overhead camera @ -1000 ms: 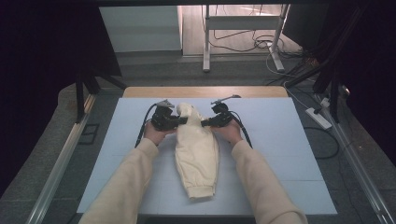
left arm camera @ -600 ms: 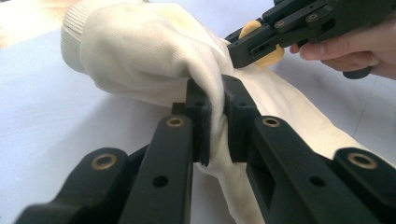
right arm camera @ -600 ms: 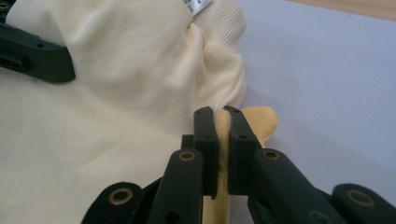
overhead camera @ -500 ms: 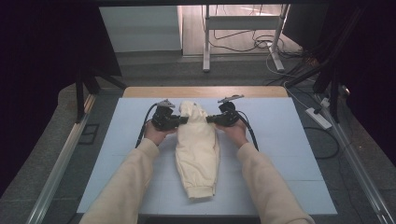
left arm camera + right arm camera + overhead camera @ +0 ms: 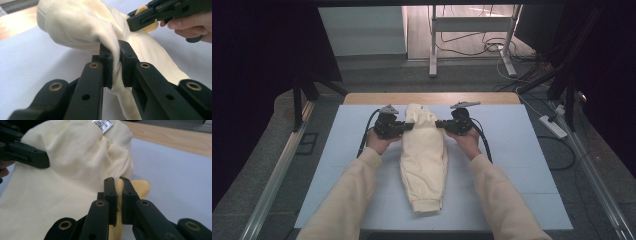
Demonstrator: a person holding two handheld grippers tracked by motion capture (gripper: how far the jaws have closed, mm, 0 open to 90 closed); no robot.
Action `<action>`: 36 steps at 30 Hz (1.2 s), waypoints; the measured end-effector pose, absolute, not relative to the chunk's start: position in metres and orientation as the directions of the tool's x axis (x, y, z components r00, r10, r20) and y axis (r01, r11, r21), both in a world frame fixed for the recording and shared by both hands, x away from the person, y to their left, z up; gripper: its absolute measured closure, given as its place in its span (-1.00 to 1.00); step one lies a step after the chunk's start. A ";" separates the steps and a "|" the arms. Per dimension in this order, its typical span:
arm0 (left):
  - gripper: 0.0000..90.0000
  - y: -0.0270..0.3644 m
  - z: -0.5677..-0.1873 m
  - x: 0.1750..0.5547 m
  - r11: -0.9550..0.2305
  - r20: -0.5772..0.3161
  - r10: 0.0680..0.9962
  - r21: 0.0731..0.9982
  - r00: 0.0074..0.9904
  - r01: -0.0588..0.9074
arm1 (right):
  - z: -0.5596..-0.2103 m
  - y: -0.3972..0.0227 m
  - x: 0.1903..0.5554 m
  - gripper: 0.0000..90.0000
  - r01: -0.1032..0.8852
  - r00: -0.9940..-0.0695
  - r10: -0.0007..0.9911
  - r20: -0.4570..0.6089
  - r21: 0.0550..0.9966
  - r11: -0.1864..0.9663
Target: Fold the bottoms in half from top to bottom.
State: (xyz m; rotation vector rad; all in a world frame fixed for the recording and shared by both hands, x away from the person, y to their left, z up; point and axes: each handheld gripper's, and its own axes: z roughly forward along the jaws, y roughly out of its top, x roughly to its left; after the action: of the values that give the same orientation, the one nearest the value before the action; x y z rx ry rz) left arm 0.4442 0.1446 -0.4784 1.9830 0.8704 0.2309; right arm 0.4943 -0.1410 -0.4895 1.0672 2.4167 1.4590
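Note:
A cream folded garment (image 5: 424, 160) lies lengthwise on the light blue mat (image 5: 522, 165), ribbed hem and label at its far end (image 5: 117, 133). My left gripper (image 5: 408, 126) is shut on the garment's far left edge, and a fold of cloth is pinched between its pads (image 5: 115, 65). My right gripper (image 5: 440, 124) is shut on the far right edge, with a thin fold squeezed between its jaws (image 5: 119, 195). The far end is raised off the mat between the two grippers. The right gripper (image 5: 142, 21) appears across the cloth in the left gripper view, and the left gripper (image 5: 30, 155) in the right gripper view.
The mat covers a wooden table whose bare strip (image 5: 432, 98) runs along the far edge. A power strip (image 5: 553, 126) and cables lie on the floor at the right. Metal frame legs (image 5: 432, 45) stand beyond the table. Dark rails flank both sides.
My right gripper has moved to the right and slightly up with the cloth, spreading and lifting the garment's far end. The left gripper has stayed put.

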 end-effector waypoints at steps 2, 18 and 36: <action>0.82 0.145 -0.476 0.442 -0.321 -0.176 0.653 0.816 0.736 0.480 | -0.485 -0.144 0.489 0.90 0.483 -0.751 0.619 0.230 0.830 0.279; 0.81 0.149 -0.472 0.417 -0.325 -0.149 0.605 0.851 0.782 0.413 | -0.475 -0.152 0.455 0.89 0.420 -0.781 0.589 0.207 0.872 0.251; 0.81 0.147 -0.477 0.387 -0.316 -0.151 0.574 0.866 0.805 0.388 | -0.478 -0.158 0.424 0.89 0.410 -0.797 0.568 0.206 0.875 0.258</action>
State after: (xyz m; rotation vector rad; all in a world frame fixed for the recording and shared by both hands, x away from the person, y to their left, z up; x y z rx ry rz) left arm 0.3875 0.1467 -0.4775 1.9461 0.7203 0.2233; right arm 0.4245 -0.1580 -0.4778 0.9290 2.3671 1.5735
